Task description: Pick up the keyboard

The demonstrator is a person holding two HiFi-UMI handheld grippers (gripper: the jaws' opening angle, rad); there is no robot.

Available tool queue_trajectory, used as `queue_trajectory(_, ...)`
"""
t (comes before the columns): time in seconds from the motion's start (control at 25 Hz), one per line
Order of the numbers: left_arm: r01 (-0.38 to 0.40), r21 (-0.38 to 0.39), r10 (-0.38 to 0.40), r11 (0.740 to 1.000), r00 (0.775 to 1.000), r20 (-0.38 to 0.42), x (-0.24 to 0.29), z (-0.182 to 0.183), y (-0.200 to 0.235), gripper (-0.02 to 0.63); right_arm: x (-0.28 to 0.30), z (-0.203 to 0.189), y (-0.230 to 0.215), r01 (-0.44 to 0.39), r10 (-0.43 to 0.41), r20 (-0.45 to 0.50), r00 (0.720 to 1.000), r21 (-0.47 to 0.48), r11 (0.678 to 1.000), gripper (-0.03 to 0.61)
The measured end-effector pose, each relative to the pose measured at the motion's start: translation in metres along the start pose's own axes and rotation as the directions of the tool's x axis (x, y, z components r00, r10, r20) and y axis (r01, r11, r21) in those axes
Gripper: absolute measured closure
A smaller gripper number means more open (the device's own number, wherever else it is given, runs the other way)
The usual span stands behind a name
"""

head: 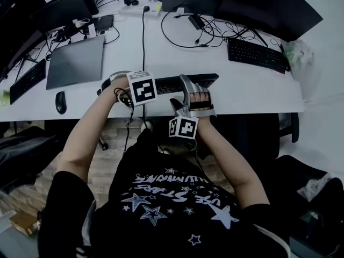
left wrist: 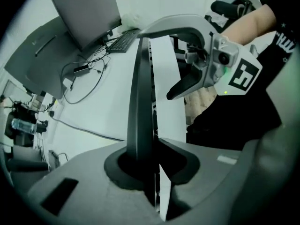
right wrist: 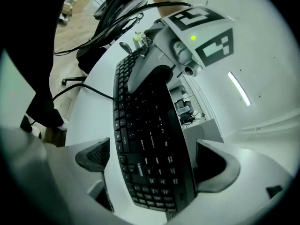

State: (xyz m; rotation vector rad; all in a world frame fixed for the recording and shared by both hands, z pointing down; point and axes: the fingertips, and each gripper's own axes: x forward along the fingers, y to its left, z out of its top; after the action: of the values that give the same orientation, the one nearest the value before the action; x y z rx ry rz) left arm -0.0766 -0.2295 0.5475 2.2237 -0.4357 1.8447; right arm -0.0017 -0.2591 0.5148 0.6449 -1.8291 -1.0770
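The keyboard (right wrist: 150,139) is black and slim, with low flat keys in close rows, pale legends and a Lenovo mark near the end closest to the right gripper (right wrist: 154,159); it runs lengthwise straight out from that gripper's base, key face towards its camera. The right gripper's jaws stand spread wide astride the keyboard's width; the pad on the far side sits against the back edge, while the pad on the near side is just beside the front edge, a sliver of white table (right wrist: 101,125) showing between them, so nothing is squeezed. At the keyboard's other end the left gripper (left wrist: 150,168) comes down steeply from above; there the keyboard shows edge-on as a thin dark blade rising from between its jaws, which are pinched on its thickness. Beyond the left gripper's tips the blade leads to the right gripper; its silver arm arches over the keyboard's top. From the head view, both grippers sit side by side at the table's near edge, the keyboard stretched between them.
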Motion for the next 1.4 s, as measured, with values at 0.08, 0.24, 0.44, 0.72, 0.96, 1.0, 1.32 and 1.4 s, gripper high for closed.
queue_trajectory(0.08, -0.023, -0.074, 0.025, 0.997, 0.999, 0.021, -0.006, 0.000, -0.004, 0.526, -0.008, -0.003, -0.008, 0.017, -0.017, -0.005, 1.000, 0.031, 0.999, 0.003)
queue_trajectory(0.24, -0.089, -0.195, 0.104, 0.977, 0.992, 0.070, -0.018, 0.005, -0.011, 0.526, -0.023, -0.012, -0.022, 0.048, -0.046, -0.013, 0.999, 0.124, 0.991, 0.003)
queue_trajectory(0.44, -0.204, -0.344, 0.261, 0.917, 0.957, 0.125, -0.035, 0.012, -0.019, 0.528, -0.050, -0.024, -0.051, 0.085, -0.094, 0.011, 0.995, 0.341, 0.936, 0.005)
queue_trajectory(0.72, -0.231, -0.578, 0.472, 0.783, 0.825, 0.311, -0.078, 0.036, -0.034, 0.529, -0.099, -0.041, -0.092, 0.083, -0.177, 0.062, 0.982, 0.703, 0.706, 0.251)
queue_trajectory(0.96, -0.125, -0.689, 0.534, 0.714, 0.733, 0.421, -0.098, 0.044, -0.055, 0.529, -0.121, -0.066, -0.090, 0.085, -0.207, 0.025, 0.978, 0.858, 0.506, 0.472)
queue_trajectory(1.0, -0.100, -0.697, 0.529, 0.711, 0.728, 0.435, -0.097, 0.044, -0.059, 0.529, -0.123, -0.070, -0.088, 0.098, -0.211, 0.010, 0.978, 0.863, 0.495, 0.513)
queue_trajectory(1.32, -0.052, -0.716, 0.525, 0.696, 0.718, 0.457, -0.086, 0.020, -0.097, 0.531, -0.132, -0.080, -0.064, 0.108, -0.168, -0.042, 0.985, 0.906, 0.409, 0.572)
queue_trajectory(1.4, -0.027, -0.725, 0.519, 0.688, 0.716, 0.466, -0.085, 0.011, -0.111, 0.531, -0.139, -0.074, -0.061, 0.120, -0.171, -0.054, 0.984, 0.908, 0.401, 0.572)
